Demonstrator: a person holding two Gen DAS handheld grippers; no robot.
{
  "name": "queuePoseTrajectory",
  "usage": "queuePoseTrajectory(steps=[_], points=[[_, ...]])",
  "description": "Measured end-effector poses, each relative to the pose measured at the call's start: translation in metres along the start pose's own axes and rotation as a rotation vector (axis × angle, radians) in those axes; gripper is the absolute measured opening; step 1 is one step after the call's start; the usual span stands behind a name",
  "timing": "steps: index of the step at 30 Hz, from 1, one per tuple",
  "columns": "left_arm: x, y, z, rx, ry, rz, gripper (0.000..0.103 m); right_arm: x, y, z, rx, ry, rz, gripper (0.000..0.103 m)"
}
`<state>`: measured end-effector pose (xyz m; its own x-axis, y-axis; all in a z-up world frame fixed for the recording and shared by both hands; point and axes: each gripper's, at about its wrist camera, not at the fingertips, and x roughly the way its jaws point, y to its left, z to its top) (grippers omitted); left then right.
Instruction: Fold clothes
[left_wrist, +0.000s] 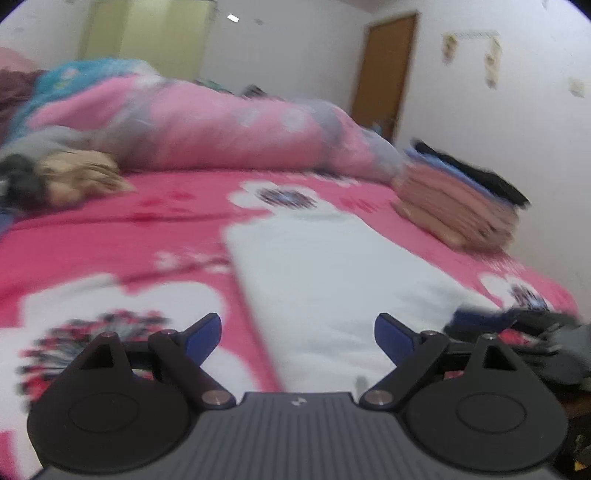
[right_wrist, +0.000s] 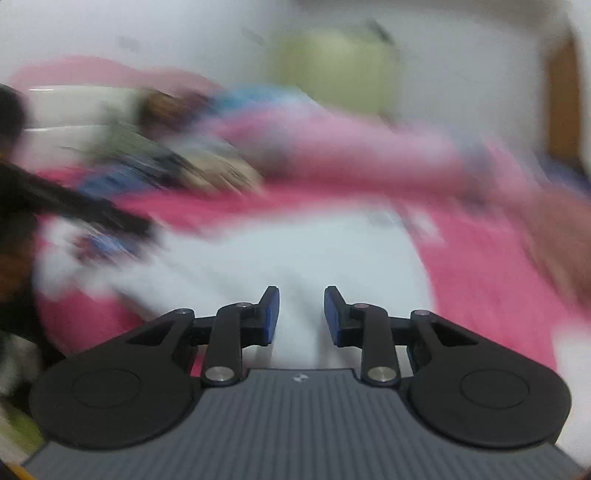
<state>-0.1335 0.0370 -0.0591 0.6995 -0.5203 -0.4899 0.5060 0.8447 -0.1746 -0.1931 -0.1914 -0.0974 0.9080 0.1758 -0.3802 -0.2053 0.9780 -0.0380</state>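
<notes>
Right tool (right_wrist: 301, 314): jaws parted by a narrow gap, nothing between them. Directly beyond lies a white garment (right_wrist: 295, 254) on a pink bedspread (right_wrist: 491, 280). Blurred clothes pile (right_wrist: 173, 162) at upper left

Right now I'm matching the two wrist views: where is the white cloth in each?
Left wrist: white cloth lies centre, running from the open gripper toward the folded stack.
Right wrist: white cloth fills the centre, blurred, ahead of the gripper.
Shared landmark: pink bedsheet.

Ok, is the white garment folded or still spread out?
Folded: the white garment lies as a narrow, straight-edged strip on the pink bedspread.
</notes>
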Motion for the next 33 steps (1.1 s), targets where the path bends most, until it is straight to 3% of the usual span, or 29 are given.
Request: queuePoseTrajectory(steps=[1,2,4,8,11,17,20,24,26,28,30,31,33], points=[[0.010,-0.007,-0.002,0.023,0.036,-0.013,0.091,0.002,-0.010,-0.013,0.062,0.020,0.000,0.023],[0.018,-0.013,-0.005,0.045,0.068,-0.006,0.091,-0.004,-0.015,-0.019,0.122,-0.019,0.015,0.024],[0.025,-0.022,-0.011,0.079,0.096,0.023,0.091,-0.012,-0.015,-0.012,0.170,-0.026,0.015,0.024],[0.020,-0.019,-0.011,0.054,0.076,0.040,0.091,-0.032,-0.039,-0.004,0.240,-0.129,-0.016,0.024],[0.025,-0.018,-0.010,0.045,0.097,0.061,0.091,-0.012,-0.064,-0.023,0.274,-0.035,-0.072,0.025],[0.022,-0.020,-0.004,0.059,0.082,0.085,0.091,-0.032,-0.092,-0.023,0.492,-0.143,-0.046,0.027],[0.025,-0.022,0.001,0.068,0.067,0.085,0.092,-0.038,-0.097,-0.016,0.483,-0.206,-0.060,0.027],[0.045,-0.020,-0.007,0.048,0.138,0.083,0.095,-0.007,-0.093,-0.038,0.417,-0.023,-0.127,0.026],[0.041,-0.015,-0.009,0.007,0.122,0.076,0.095,-0.012,-0.090,-0.035,0.430,-0.035,-0.143,0.028],[0.035,-0.012,-0.006,0.007,0.101,0.093,0.095,-0.015,-0.090,-0.023,0.421,-0.015,-0.172,0.034],[0.029,-0.010,-0.003,0.006,0.081,0.119,0.095,-0.021,-0.092,-0.009,0.409,-0.016,-0.208,0.053],[0.025,-0.008,-0.001,-0.006,0.068,0.127,0.096,-0.025,-0.093,-0.002,0.407,-0.023,-0.221,0.058],[0.018,0.000,0.003,-0.067,0.050,0.122,0.099,-0.030,-0.094,0.012,0.412,-0.027,-0.226,0.077]])
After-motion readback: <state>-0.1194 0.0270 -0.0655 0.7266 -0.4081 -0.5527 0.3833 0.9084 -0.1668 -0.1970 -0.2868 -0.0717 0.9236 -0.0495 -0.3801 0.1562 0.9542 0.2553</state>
